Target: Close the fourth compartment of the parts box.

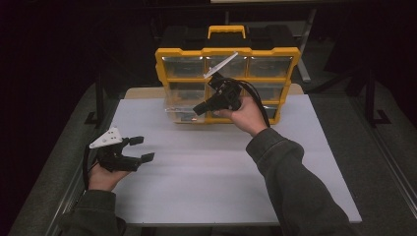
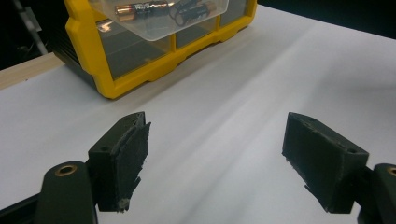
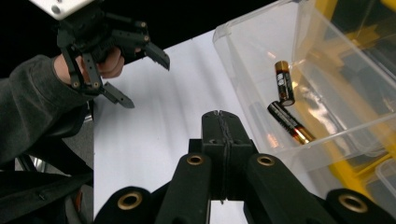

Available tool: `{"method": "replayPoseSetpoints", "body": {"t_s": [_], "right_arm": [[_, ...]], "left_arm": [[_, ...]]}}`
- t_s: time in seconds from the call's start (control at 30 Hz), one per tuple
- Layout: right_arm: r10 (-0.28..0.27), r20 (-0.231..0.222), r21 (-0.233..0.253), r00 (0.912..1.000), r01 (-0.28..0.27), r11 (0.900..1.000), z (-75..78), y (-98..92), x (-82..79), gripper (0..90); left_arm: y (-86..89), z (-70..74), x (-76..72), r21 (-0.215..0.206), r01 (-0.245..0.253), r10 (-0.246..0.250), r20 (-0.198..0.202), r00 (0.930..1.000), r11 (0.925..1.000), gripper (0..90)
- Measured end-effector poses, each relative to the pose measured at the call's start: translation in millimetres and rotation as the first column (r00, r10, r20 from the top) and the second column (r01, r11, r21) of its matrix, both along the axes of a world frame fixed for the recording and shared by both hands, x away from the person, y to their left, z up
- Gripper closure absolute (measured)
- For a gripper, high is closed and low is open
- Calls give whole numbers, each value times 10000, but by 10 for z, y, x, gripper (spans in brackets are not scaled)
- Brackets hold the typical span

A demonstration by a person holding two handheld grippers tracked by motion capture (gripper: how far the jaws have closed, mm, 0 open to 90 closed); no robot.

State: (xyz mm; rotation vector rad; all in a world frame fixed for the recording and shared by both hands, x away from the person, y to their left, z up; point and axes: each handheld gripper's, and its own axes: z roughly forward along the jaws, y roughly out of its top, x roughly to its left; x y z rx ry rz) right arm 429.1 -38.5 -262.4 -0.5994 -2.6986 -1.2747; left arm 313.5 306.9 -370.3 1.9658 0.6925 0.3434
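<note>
Since clear drawer point(image 3: 299, 70) juts from yellow organizer point(image 1: 162, 73), closed empty right gripper point(image 3: 219, 116) may knock it, spilling batteries point(image 3: 284, 83); left gripper point(image 2: 215, 163) open, idle.

No text you can read anywhere. Batteries point(image 3: 285, 83) in clear bin point(image 3: 243, 56) carry print on black-and-copper wrappers, but too small and blurred to make out. Yellow organizer point(image 1: 226, 51) shows no legible label.

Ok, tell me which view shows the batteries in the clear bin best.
The right gripper view: the batteries lie close and unobstructed in the clear bin, with two plainly separate. The left gripper view shows the batteries farther off at its top edge, partly cropped. In the high view the bin is small and dim; its contents can't be made out.
</note>
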Motion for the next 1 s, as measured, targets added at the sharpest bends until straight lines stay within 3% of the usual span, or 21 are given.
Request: {"method": "replayPoseSetpoints", "body": {"t_s": [0.13,0.3,0.4,0.47,0.57,0.73,1.0], "right_arm": [[-77,-304,-107,9995,74,9999,-29,14,-40,887],[255,26,-56,9997,-254,9997,-103,54,-44,887],[241,-50,-73,9997,-242,9997,-125,83,-60,885],[301,126,-107,9995,-300,9995,-146,106,-50,884],[239,-116,-218,9996,-242,9995,-160,144,-60,885],[386,-25,-283,9993,-386,9989,-195,219,-44,887],[506,243,-424,9984,-496,9979,-235,341,6,887]], "left_arm": [[1,-5,-1,-52,-7,7,-14,10000,10000,217],[1,-4,1,-3,26,-26,-3,10000,10000,217],[2,-3,-3,5,36,-36,7,10000,10000,217],[3,-10,-1,-91,2,-2,12,10000,10000,217],[5,-13,1,-140,-5,5,5,10000,9999,217],[7,-1,3,74,1,0,-85,10000,10000,217],[-5,-16,2,-7,-7,7,-99,10000,10000,215]]}}
